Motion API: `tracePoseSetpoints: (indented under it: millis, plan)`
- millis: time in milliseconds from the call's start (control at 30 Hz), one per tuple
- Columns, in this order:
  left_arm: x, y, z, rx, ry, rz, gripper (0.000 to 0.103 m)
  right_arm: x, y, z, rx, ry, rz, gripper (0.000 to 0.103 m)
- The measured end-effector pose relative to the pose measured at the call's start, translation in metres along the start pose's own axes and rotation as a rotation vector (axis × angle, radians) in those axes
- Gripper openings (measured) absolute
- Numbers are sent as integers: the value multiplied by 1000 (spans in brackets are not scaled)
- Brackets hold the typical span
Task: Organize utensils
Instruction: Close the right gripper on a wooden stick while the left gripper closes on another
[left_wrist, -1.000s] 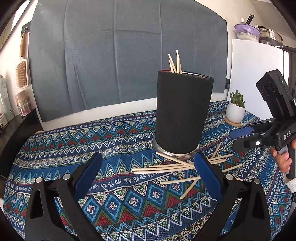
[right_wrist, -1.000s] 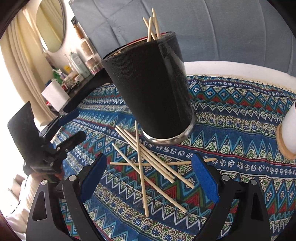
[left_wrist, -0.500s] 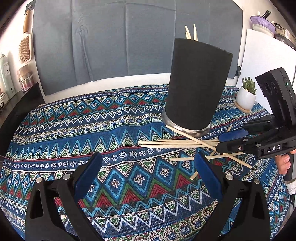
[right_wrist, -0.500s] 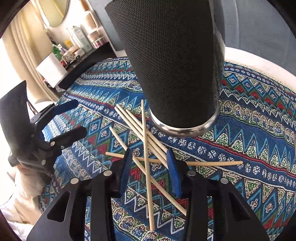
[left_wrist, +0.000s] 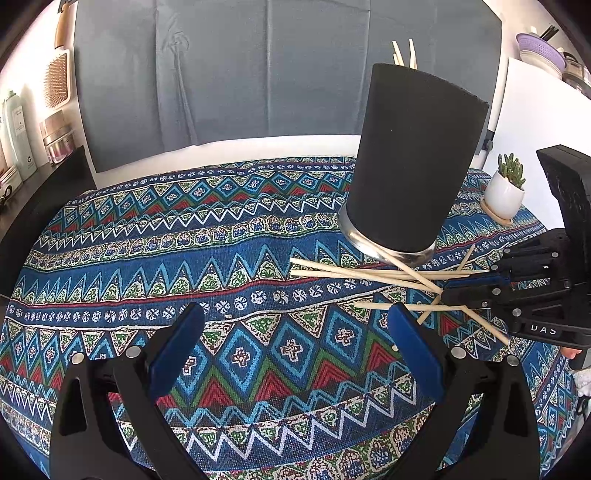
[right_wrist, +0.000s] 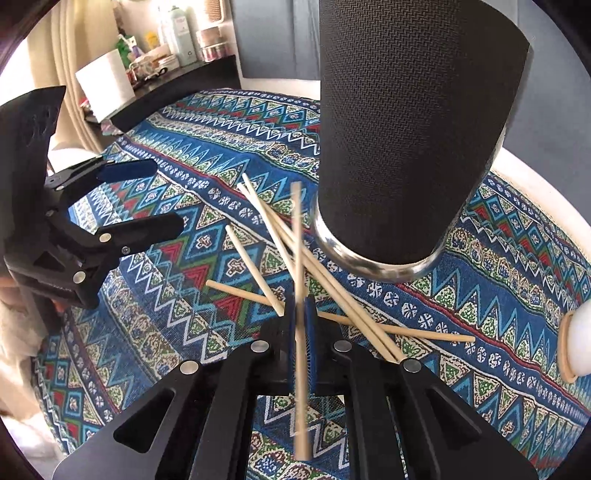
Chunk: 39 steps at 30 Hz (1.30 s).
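Note:
A tall black holder (left_wrist: 410, 166) with a metal base stands on the patterned cloth, with a few chopstick ends (left_wrist: 404, 51) poking out of its top; it fills the upper right wrist view (right_wrist: 406, 129). Several loose wooden chopsticks (left_wrist: 354, 273) lie crossed at its foot. My right gripper (right_wrist: 301, 317) is shut on one chopstick (right_wrist: 297, 240), which points up towards the holder; it also shows in the left wrist view (left_wrist: 448, 293). My left gripper (left_wrist: 291, 332) is open and empty, hovering left of the pile, and shows in the right wrist view (right_wrist: 155, 195).
The table carries a blue patterned cloth (left_wrist: 184, 251). A small cactus in a white pot (left_wrist: 506, 192) stands at the right. A dark shelf with bottles and jars (left_wrist: 22, 140) sits at the left. A grey sheet (left_wrist: 258, 66) hangs behind.
My right gripper moved down into the pile and shut on one chopstick. My left gripper shifted left and closer to the cloth, still open.

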<state>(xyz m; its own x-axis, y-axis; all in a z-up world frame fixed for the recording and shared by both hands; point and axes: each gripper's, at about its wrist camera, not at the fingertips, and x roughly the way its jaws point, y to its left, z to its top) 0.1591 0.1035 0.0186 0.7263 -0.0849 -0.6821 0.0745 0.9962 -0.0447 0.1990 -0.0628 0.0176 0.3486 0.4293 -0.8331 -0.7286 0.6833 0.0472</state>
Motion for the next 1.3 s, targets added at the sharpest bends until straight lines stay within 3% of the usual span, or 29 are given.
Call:
tracePoseSetpoints:
  millis: [200, 367, 533, 633, 767, 933, 1033, 1133, 1267, 1300]
  plan:
    - [2, -2, 1, 5, 9, -9, 97, -12, -5, -6, 17, -36, 20, 5]
    - [-5, -18, 4, 78, -13, -121, 97, -40, -17, -22, 27, -72, 19, 5]
    - [-12, -53, 10, 295, -67, -134, 97, -65, -35, -44, 70, -104, 18, 5]
    - [-2, -78, 8, 455, -45, -106, 89, -73, -47, -58, 101, -116, 27, 5]
    - [12, -102, 5, 646, -13, -108, 88, -78, -57, -75, 134, -128, 42, 5]
    - [28, -123, 2, 798, 32, -152, 84, -83, -61, -98, 147, -132, 60, 5]
    - [38, -129, 3, 830, 67, -187, 75, -84, -64, -108, 161, -136, 74, 5]
    - [44, -126, 8, 809, 111, -240, 70, -88, -68, -116, 179, -147, 89, 5]
    - [47, -121, 9, 754, 163, -323, 53, -91, -70, -121, 190, -166, 108, 5]
    - [47, -119, 9, 740, 172, -333, 53, -93, -72, -125, 193, -169, 116, 5]
